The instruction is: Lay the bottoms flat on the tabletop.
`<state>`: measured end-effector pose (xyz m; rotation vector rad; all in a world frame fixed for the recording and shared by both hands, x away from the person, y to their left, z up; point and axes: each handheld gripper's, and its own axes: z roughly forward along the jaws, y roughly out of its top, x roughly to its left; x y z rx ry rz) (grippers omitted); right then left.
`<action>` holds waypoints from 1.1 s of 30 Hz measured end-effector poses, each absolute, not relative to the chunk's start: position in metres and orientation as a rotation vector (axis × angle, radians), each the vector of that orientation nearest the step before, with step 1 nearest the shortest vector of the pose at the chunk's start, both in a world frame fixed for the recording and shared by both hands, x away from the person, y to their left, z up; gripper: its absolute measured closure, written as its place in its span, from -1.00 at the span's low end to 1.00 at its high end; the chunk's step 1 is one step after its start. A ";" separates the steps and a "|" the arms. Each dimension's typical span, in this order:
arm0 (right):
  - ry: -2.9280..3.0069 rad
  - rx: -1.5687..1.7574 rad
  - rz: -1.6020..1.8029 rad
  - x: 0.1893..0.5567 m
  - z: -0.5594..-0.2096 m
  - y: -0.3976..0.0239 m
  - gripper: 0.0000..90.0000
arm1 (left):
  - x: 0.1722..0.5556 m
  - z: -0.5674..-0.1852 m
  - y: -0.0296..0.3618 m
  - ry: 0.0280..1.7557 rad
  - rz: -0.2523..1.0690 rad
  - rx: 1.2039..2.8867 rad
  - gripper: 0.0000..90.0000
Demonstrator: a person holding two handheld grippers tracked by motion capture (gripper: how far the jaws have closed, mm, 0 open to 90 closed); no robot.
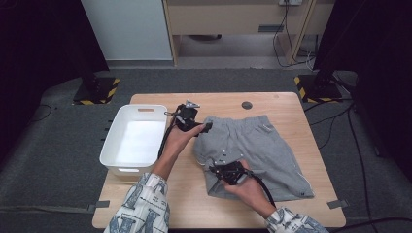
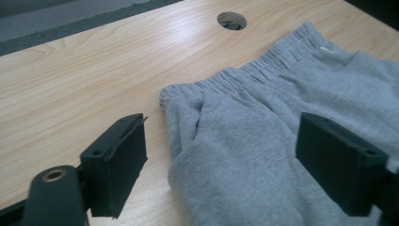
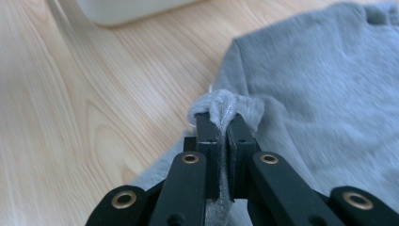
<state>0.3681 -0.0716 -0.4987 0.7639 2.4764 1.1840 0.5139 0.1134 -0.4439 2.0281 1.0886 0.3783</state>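
Bright even overhead light on the table, dark corners; soft shadows, gripper views slightly blurred

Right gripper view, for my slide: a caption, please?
Right gripper shut on a pinched fold of grey shorts above the wooden table.

1. This looks like a lab or test room set up for recording, not a home.
2. A small wooden table (image 1: 286, 104) stands alone on grey carpet (image 1: 53, 145).
3. Dark stands with yellow-and-black striped bases (image 1: 97, 91) flank the table.
4. Loose cables (image 1: 335, 121) trail over the floor.
5. Plain wooden furniture (image 1: 233, 19) lines the far wall.
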 end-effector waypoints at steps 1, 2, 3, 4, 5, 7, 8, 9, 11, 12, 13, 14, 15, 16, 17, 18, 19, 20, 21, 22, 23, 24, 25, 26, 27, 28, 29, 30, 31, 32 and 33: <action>2.477 0.766 1.180 0.368 -0.500 -0.074 0.93 | 0.515 -0.445 0.113 1.094 0.375 2.032 -0.60; 2.484 0.769 1.172 0.369 -0.501 -0.077 0.93 | 0.516 -0.447 0.112 1.102 0.392 2.044 -0.56; 2.484 0.769 1.172 0.369 -0.501 -0.077 0.93 | 0.516 -0.447 0.112 1.102 0.392 2.044 -0.43; 2.493 0.763 1.155 0.369 -0.504 -0.080 0.93 | 0.517 -0.449 0.111 1.103 0.405 2.050 -0.39; 2.498 0.765 1.154 0.369 -0.505 -0.080 0.93 | 0.518 -0.450 0.110 1.104 0.404 2.049 -0.35; 2.508 0.760 1.146 0.368 -0.506 -0.081 0.93 | 0.519 -0.450 0.110 1.110 0.427 2.043 -0.18; 2.511 0.758 1.144 0.368 -0.507 -0.081 0.93 | 0.520 -0.450 0.111 1.113 0.439 2.037 -0.12; 2.514 0.751 1.141 0.368 -0.508 -0.082 0.93 | 0.521 -0.451 0.111 1.115 0.451 2.030 -0.05; 2.518 0.750 1.134 0.368 -0.510 -0.082 0.93 | 0.524 -0.452 0.112 1.125 0.474 2.018 0.08; 2.525 0.746 1.138 0.368 -0.511 -0.083 0.93 | 0.526 -0.454 0.113 1.132 0.478 2.010 0.14; 2.525 0.744 1.141 0.368 -0.511 -0.083 0.93 | 0.528 -0.456 0.113 1.135 0.474 2.005 0.22; 2.525 0.741 1.148 0.368 -0.511 -0.083 0.93 | 0.530 -0.458 0.114 1.139 0.469 2.003 0.28; 2.526 0.744 1.153 0.368 -0.511 -0.083 0.93 | 0.532 -0.461 0.113 1.139 0.468 2.011 0.32; 2.528 0.741 1.154 0.368 -0.511 -0.084 0.93 | 0.533 -0.464 0.113 1.141 0.472 2.025 0.36; 2.530 0.740 1.157 0.368 -0.511 -0.084 0.93 | 0.535 -0.468 0.113 1.145 0.474 2.034 0.38; 2.530 0.741 1.165 0.368 -0.511 -0.084 0.93 | 0.537 -0.471 0.113 1.151 0.468 2.037 0.39; 2.528 0.738 1.168 0.368 -0.511 -0.084 0.93 | 0.539 -0.474 0.112 1.155 0.464 2.040 0.41; 2.531 0.735 1.170 0.368 -0.511 -0.084 0.93 | 0.540 -0.477 0.112 1.157 0.467 2.047 0.42; 2.533 0.735 1.173 0.368 -0.511 -0.084 0.93 | 0.542 -0.480 0.112 1.162 0.475 2.050 0.43; 2.534 0.735 1.176 0.368 -0.511 -0.085 0.93 | 0.543 -0.482 0.111 1.166 0.484 2.056 0.44; 2.536 0.735 1.177 0.368 -0.511 -0.085 0.93 | 0.544 -0.484 0.111 1.168 0.498 2.059 0.47; 2.536 0.734 1.178 0.368 -0.512 -0.085 0.93 | 0.545 -0.486 0.110 1.173 0.502 2.051 0.50; 2.536 0.735 1.182 0.368 -0.512 -0.086 0.93 | 0.546 -0.486 0.110 1.173 0.492 2.037 0.51; 2.536 0.733 1.185 0.368 -0.512 -0.086 0.93 | 0.546 -0.487 0.109 1.169 0.484 2.026 0.50; 2.535 0.734 1.190 0.368 -0.512 -0.086 0.93 | 0.547 -0.488 0.108 1.168 0.489 2.027 0.49; 2.533 0.732 1.193 0.368 -0.512 -0.087 0.93 | 0.547 -0.489 0.107 1.168 0.485 2.025 0.48; 2.533 0.733 1.195 0.368 -0.512 -0.087 0.93 | 0.548 -0.491 0.107 1.165 0.471 2.021 0.48; 2.534 0.733 1.195 0.368 -0.513 -0.087 0.93 | 0.549 -0.492 0.107 1.165 0.466 2.024 0.47; 2.535 0.734 1.194 0.368 -0.513 -0.087 0.93 | 0.550 -0.494 0.106 1.164 0.463 2.030 0.46; 2.535 0.734 1.194 0.368 -0.513 -0.087 0.93 | 0.551 -0.497 0.106 1.162 0.453 2.033 0.43; 2.536 0.733 1.194 0.368 -0.513 -0.087 0.92 | 0.552 -0.500 0.106 1.168 0.442 2.042 0.37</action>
